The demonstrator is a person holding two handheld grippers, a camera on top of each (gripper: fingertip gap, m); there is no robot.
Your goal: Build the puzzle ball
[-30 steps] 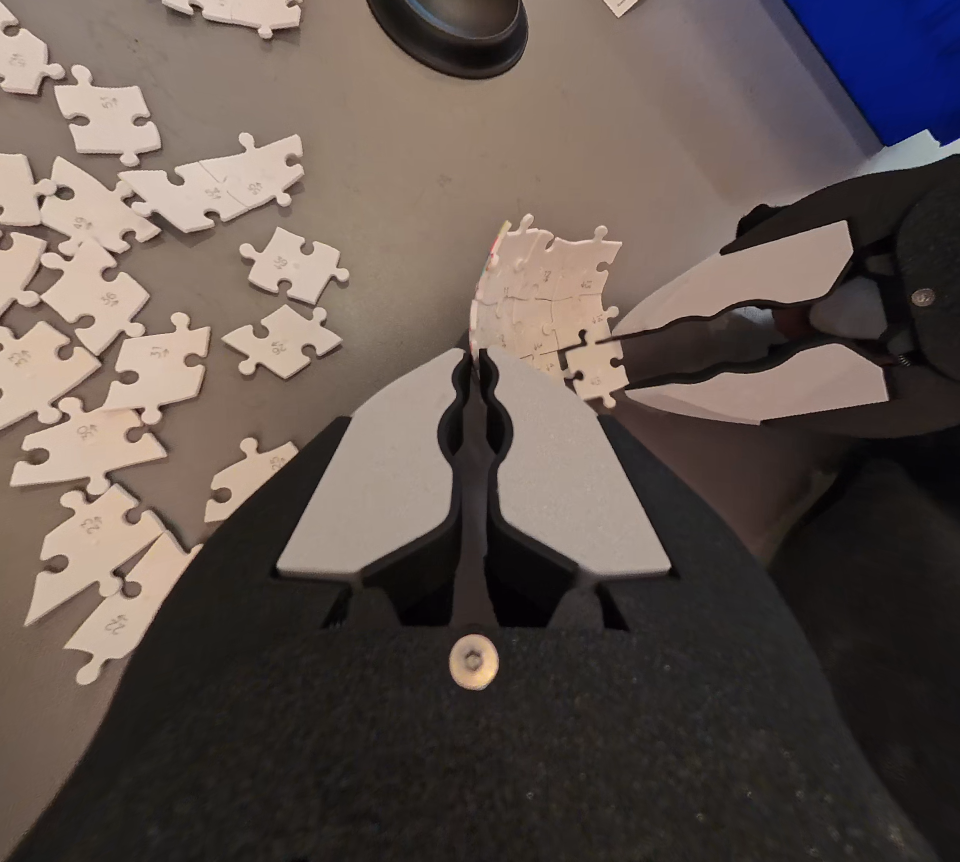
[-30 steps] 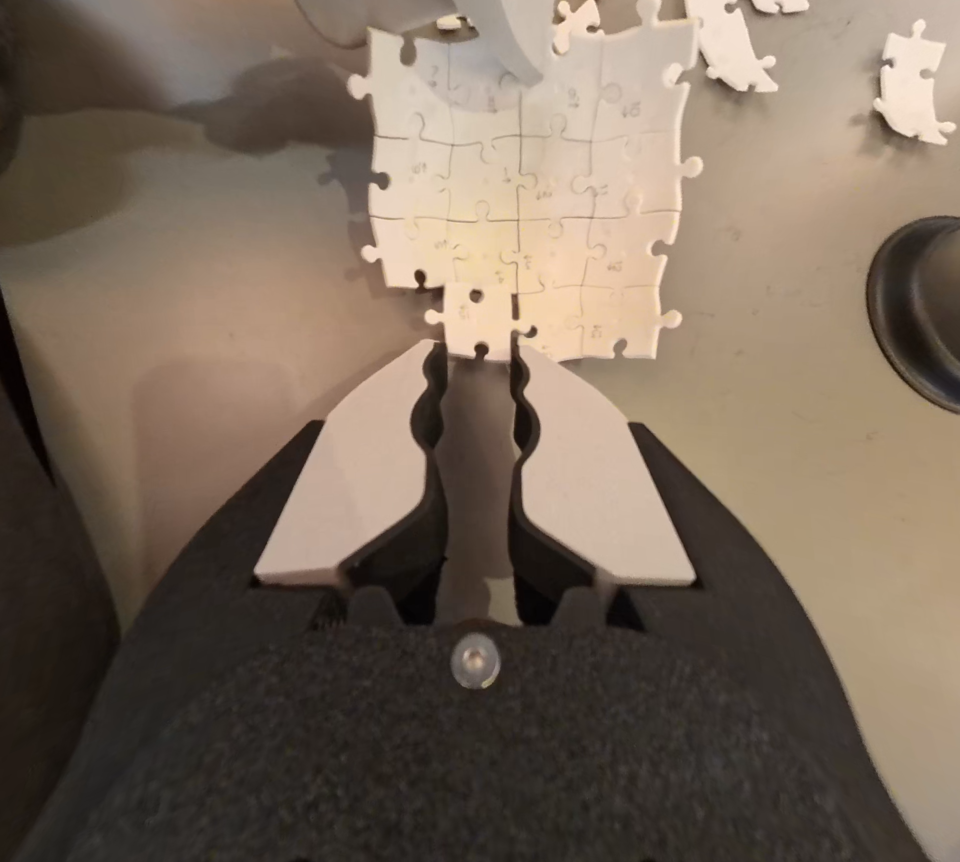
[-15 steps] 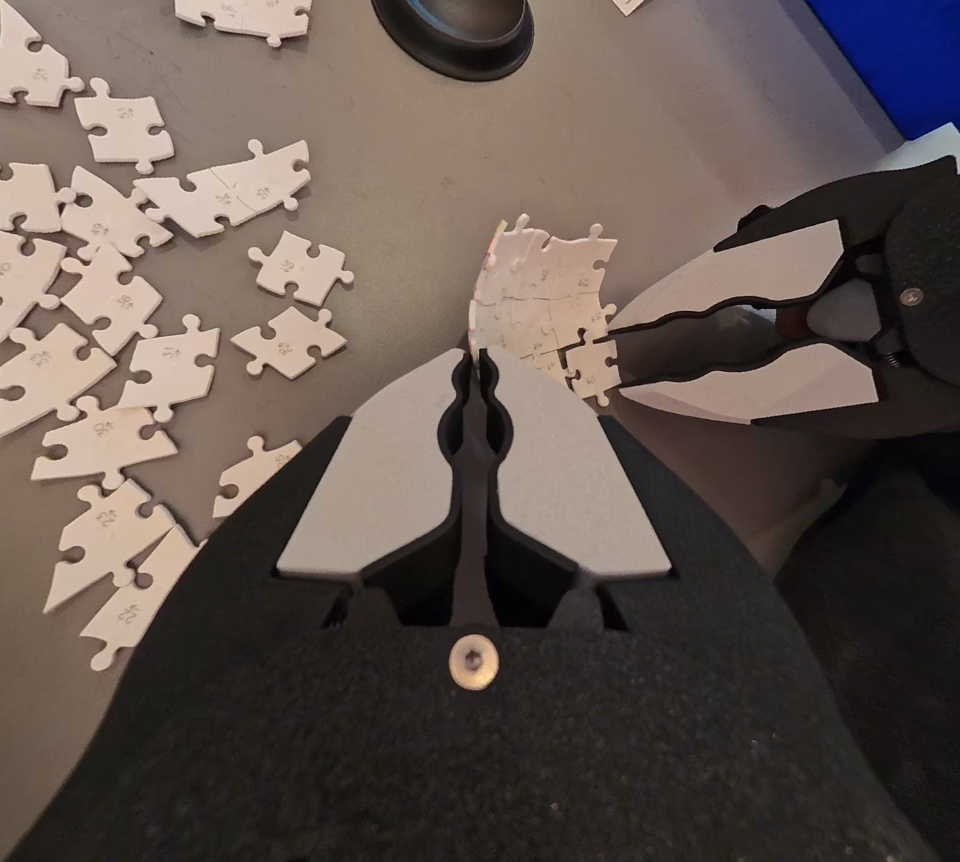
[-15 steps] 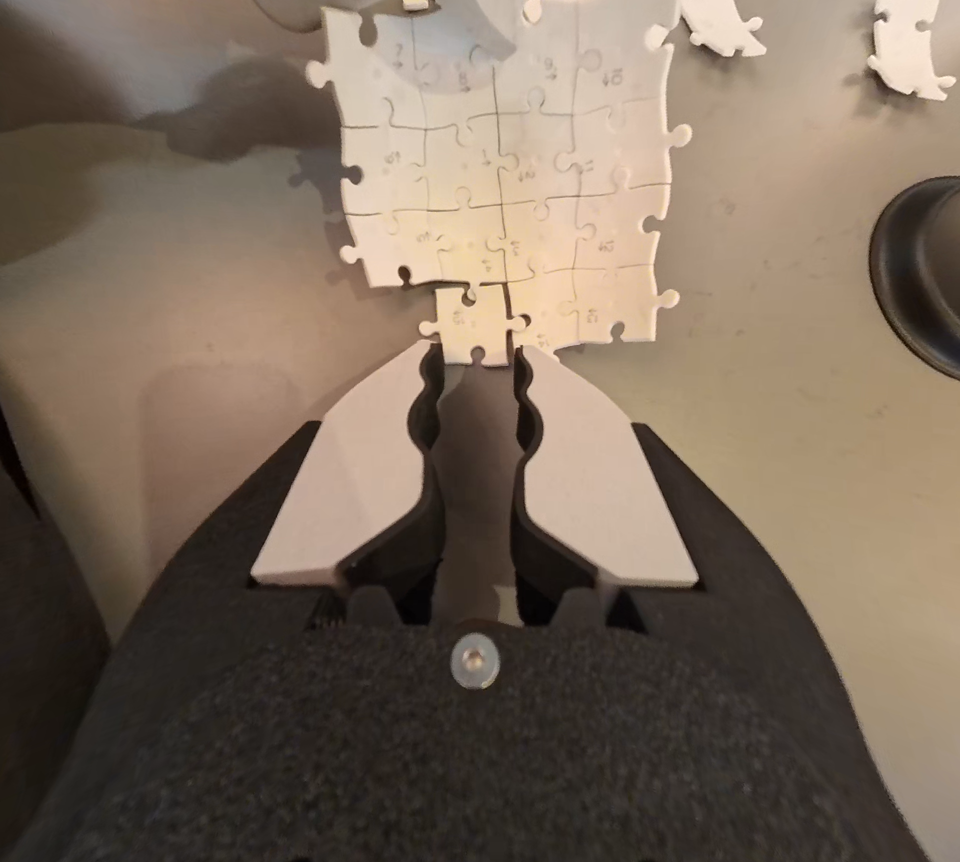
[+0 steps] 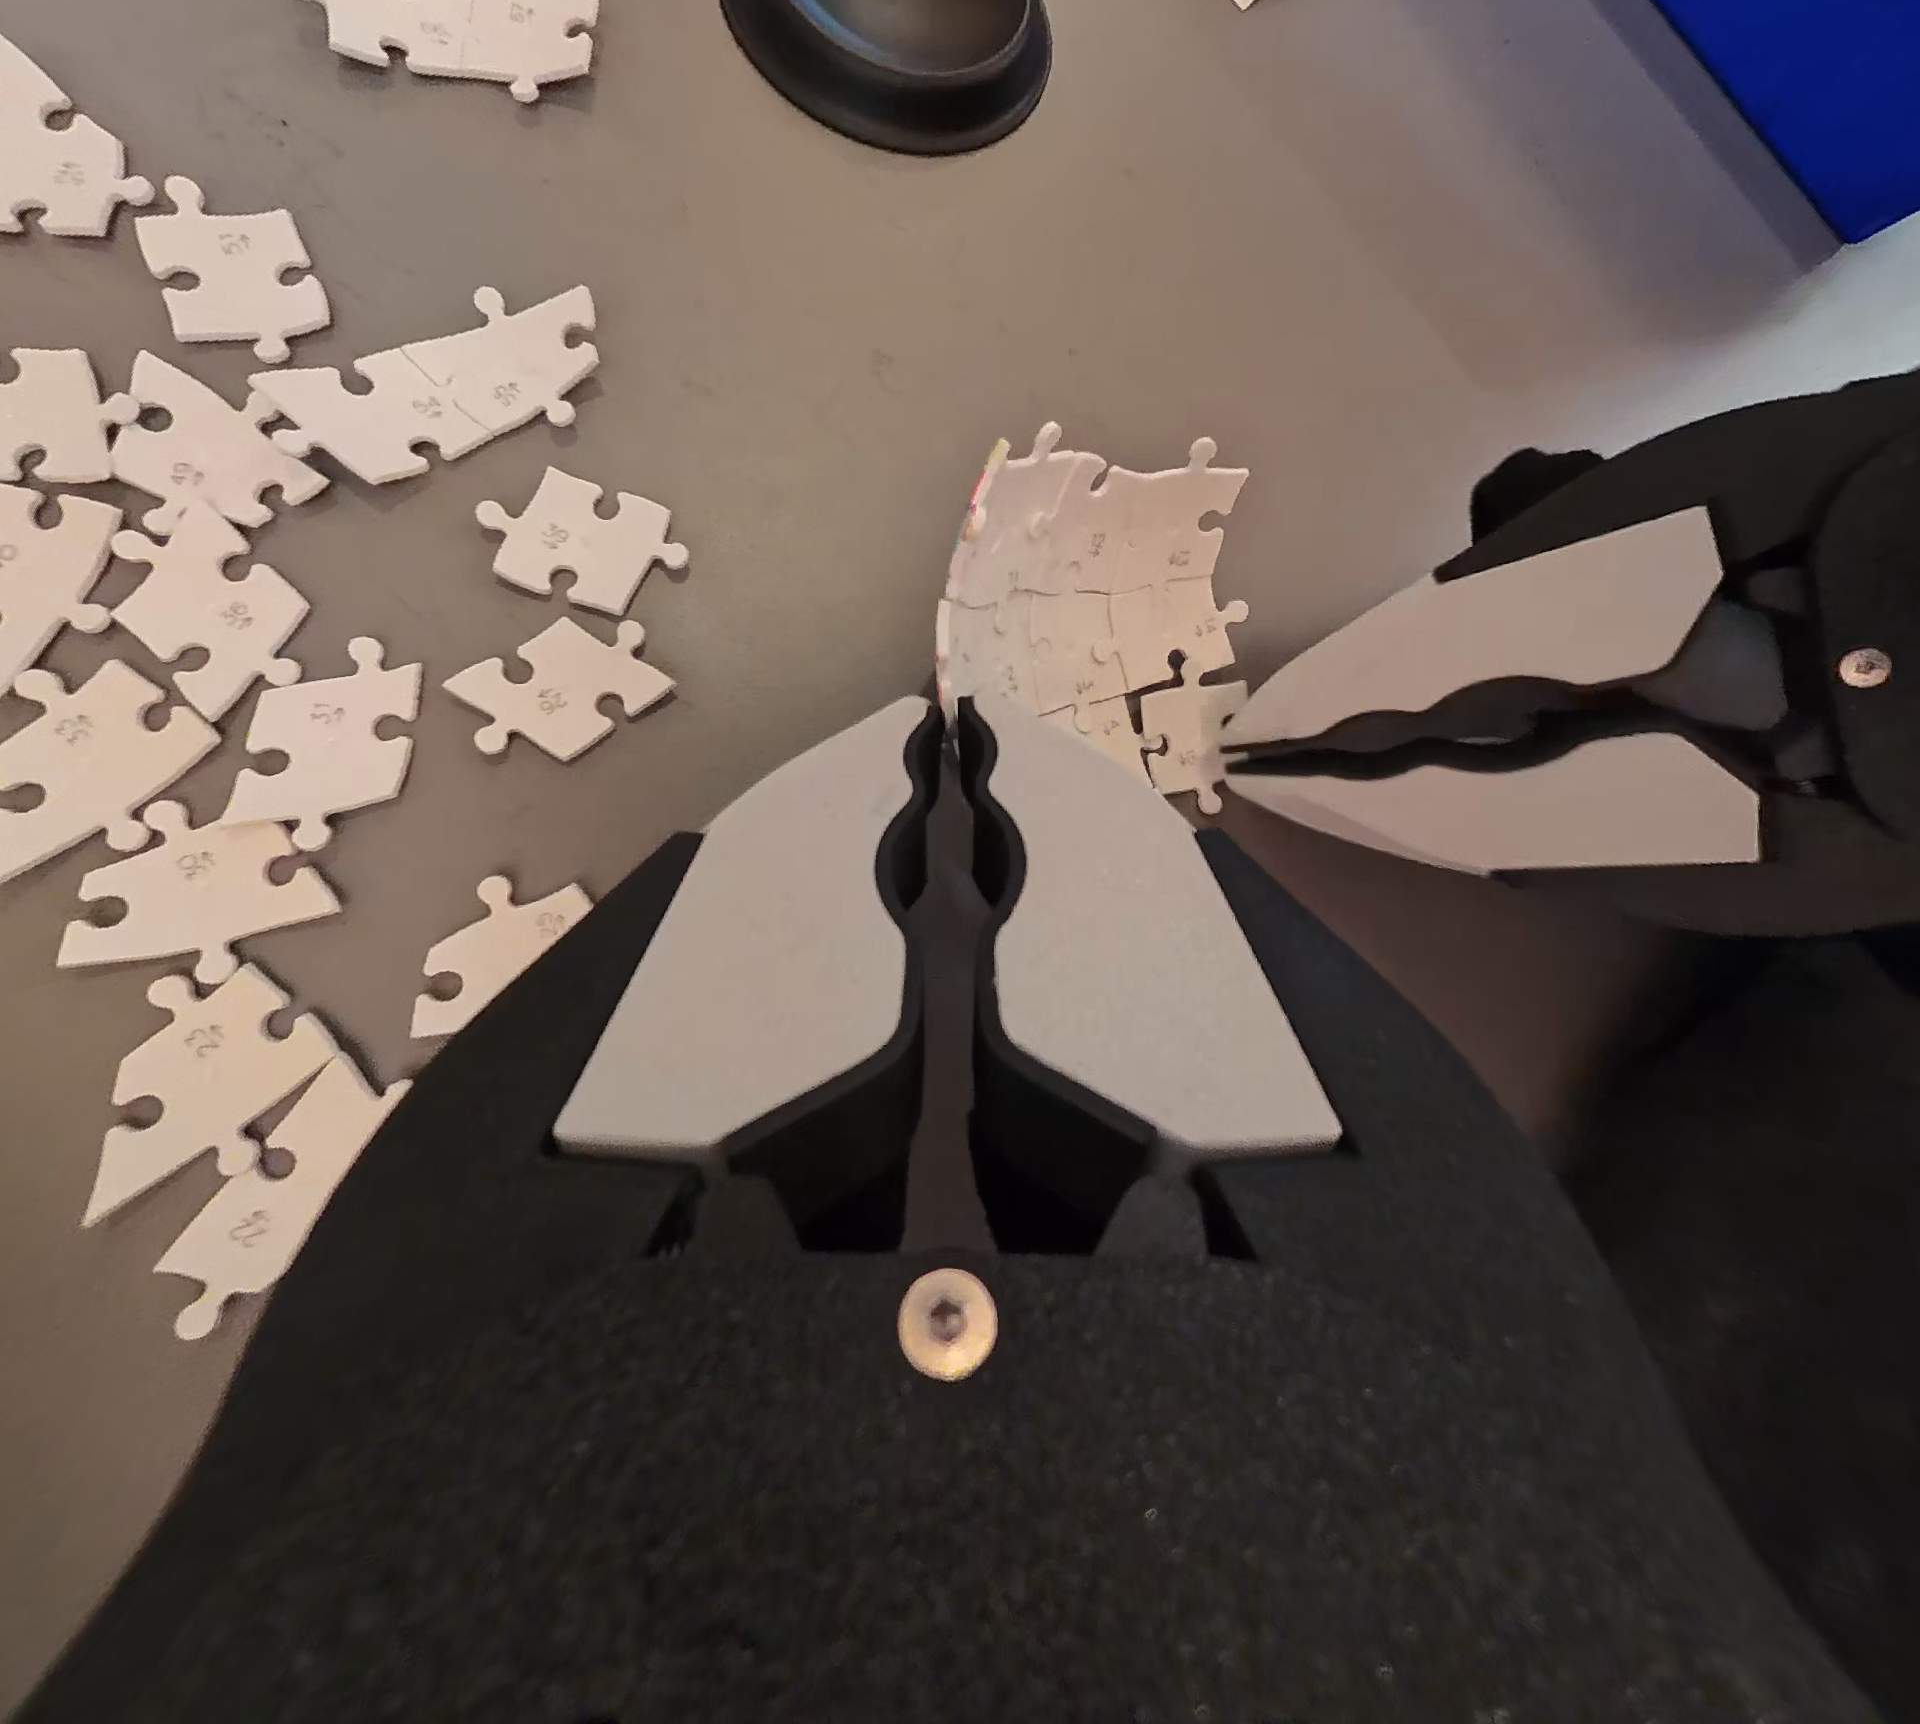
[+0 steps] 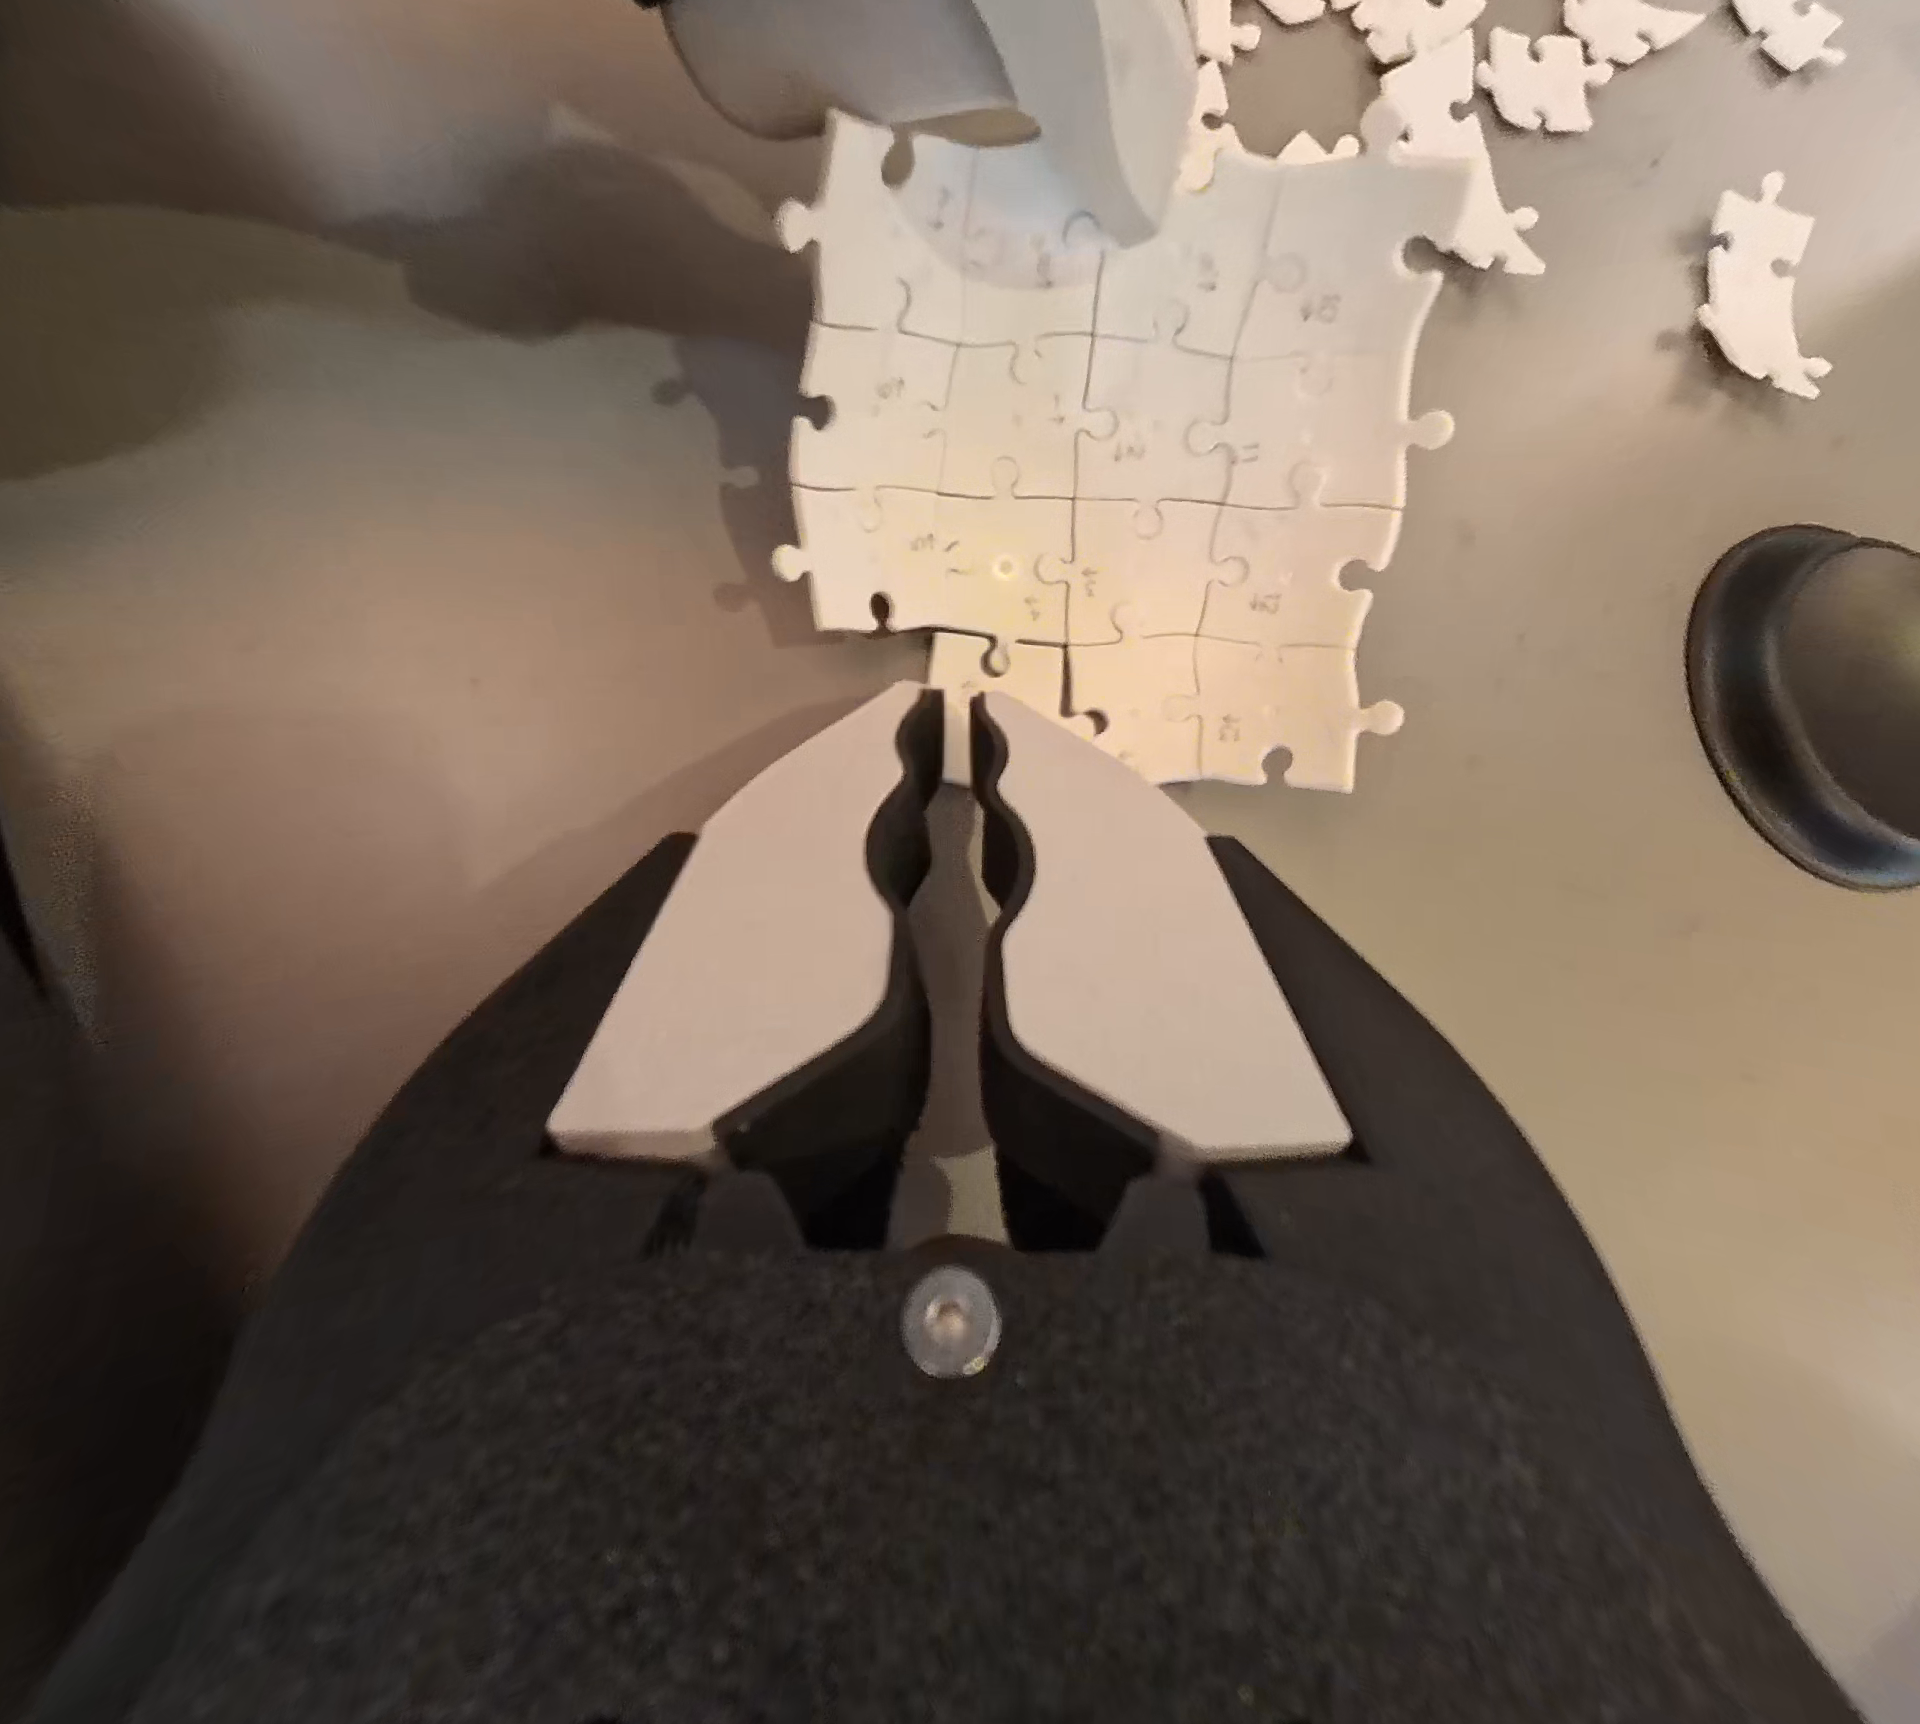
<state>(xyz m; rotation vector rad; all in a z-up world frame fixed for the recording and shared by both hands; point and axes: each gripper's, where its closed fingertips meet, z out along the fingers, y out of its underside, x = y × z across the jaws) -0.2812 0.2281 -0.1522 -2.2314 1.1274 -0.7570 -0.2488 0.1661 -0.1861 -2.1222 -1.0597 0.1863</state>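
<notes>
Piece (image 6: 961, 698) half-hidden between right gripper (image 6: 958, 710) jaws

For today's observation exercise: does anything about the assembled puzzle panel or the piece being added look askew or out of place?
Yes. The single piece pinched by the right gripper sits at the assembled panel's lower corner but juts below the neighbouring row, with a visible seam, so it looks not fully seated. The left gripper clamps the panel's opposite edge.

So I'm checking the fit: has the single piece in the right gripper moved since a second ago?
Yes. The single piece has closed in against the assembled panel's lower edge, tab now seated.
</notes>
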